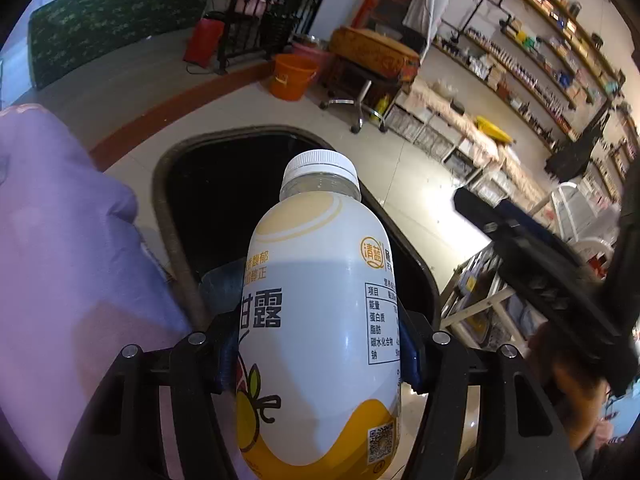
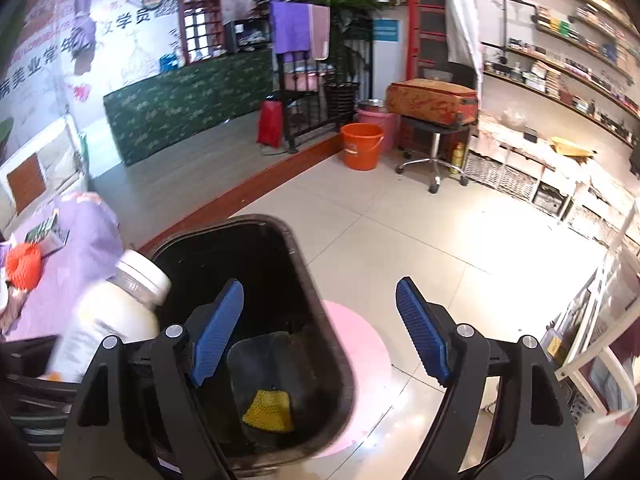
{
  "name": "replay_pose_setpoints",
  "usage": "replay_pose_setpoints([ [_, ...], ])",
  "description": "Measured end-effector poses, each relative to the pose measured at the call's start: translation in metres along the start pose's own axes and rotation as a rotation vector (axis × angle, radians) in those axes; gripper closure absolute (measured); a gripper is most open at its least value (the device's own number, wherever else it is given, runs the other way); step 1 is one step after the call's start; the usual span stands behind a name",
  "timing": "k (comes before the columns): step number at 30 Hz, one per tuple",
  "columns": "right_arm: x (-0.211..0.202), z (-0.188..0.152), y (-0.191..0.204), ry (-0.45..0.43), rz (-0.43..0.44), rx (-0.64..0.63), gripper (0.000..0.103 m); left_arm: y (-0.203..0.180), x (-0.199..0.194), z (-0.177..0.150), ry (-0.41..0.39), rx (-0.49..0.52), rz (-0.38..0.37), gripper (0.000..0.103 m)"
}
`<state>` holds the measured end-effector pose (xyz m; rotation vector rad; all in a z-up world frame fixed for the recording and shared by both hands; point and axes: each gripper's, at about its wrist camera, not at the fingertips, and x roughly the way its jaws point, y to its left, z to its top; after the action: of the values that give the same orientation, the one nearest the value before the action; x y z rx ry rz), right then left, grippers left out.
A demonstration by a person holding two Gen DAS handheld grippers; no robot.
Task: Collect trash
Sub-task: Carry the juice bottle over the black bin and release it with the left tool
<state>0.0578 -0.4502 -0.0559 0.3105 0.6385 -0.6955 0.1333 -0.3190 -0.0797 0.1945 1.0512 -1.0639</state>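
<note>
My left gripper [image 1: 320,356] is shut on a white and yellow drink bottle [image 1: 320,312] with a white cap, held above the open black trash bin [image 1: 164,208]. The bottle also shows in the right wrist view [image 2: 112,316] at the left, beside the bin [image 2: 296,256]. My right gripper [image 2: 320,332] is open and empty above the bin's right rim. A yellow mesh piece [image 2: 270,410] lies at the bottom of the bin. An orange mesh piece [image 2: 23,266] lies on the purple-covered table [image 2: 80,232] at the left.
The purple cloth [image 1: 60,240] of the table edges the bin on the left. An orange bucket [image 2: 362,146], a stool with a cushion [image 2: 432,104] and shelves [image 2: 560,64] stand across the tiled floor. A pink round mat [image 2: 360,352] lies beside the bin.
</note>
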Motion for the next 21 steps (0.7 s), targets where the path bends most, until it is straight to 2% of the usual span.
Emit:
replay_pose_setpoints([
  [7, -0.003, 0.003, -0.03, 0.007, -0.026, 0.061, 0.025, 0.001, 0.034, 0.006, 0.129, 0.042, 0.042, 0.043],
  [14, 0.0, 0.002, -0.039, 0.024, -0.012, 0.085, 0.025, 0.011, 0.063, 0.008, 0.268, 0.01, 0.043, 0.043],
  [19, -0.002, 0.001, -0.037, 0.024, -0.004, 0.091, 0.025, 0.009, 0.069, 0.012, 0.283, 0.026, 0.05, 0.04],
  [21, -0.002, 0.002, -0.037, 0.019, -0.002, 0.092, 0.025, 0.005, 0.066, 0.016, 0.268, 0.034, 0.032, 0.036],
])
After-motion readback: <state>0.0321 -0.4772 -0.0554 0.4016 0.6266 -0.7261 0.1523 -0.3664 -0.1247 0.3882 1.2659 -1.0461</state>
